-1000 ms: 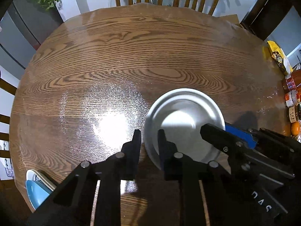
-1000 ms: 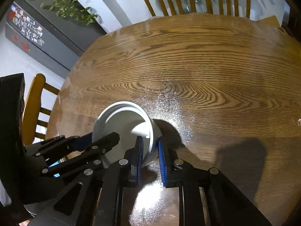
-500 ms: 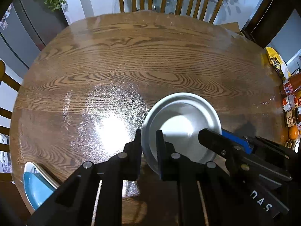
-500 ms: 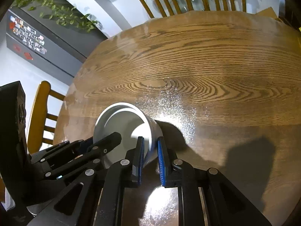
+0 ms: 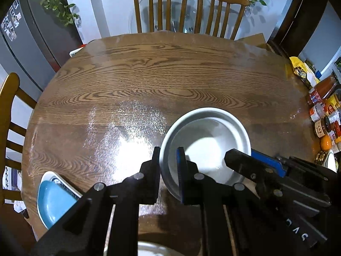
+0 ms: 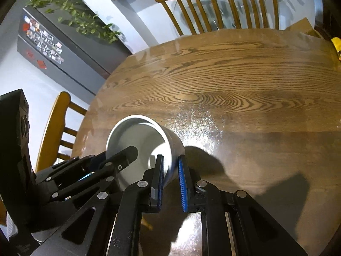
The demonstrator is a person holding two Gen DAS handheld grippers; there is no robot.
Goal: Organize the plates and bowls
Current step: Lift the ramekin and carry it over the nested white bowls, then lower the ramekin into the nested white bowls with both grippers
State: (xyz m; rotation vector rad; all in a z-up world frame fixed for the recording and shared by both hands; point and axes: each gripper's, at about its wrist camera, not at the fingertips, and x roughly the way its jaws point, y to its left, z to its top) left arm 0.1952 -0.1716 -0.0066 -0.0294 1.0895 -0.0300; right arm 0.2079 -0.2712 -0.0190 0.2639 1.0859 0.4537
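I lift the bowl [image 5: 205,143] higher off the table [image 5: 149,81] | both views pull back | chairs [image 5: 159,6] now visible.

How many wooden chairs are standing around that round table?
3 that I can see. Two stand side by side at the far edge, one left of the other. A third sits at the table's left side. Others may be hidden behind the cameras.

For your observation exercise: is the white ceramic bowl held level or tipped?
Tipped: the white ceramic bowl leans with its opening turned sideways, rim pinched by both claws.
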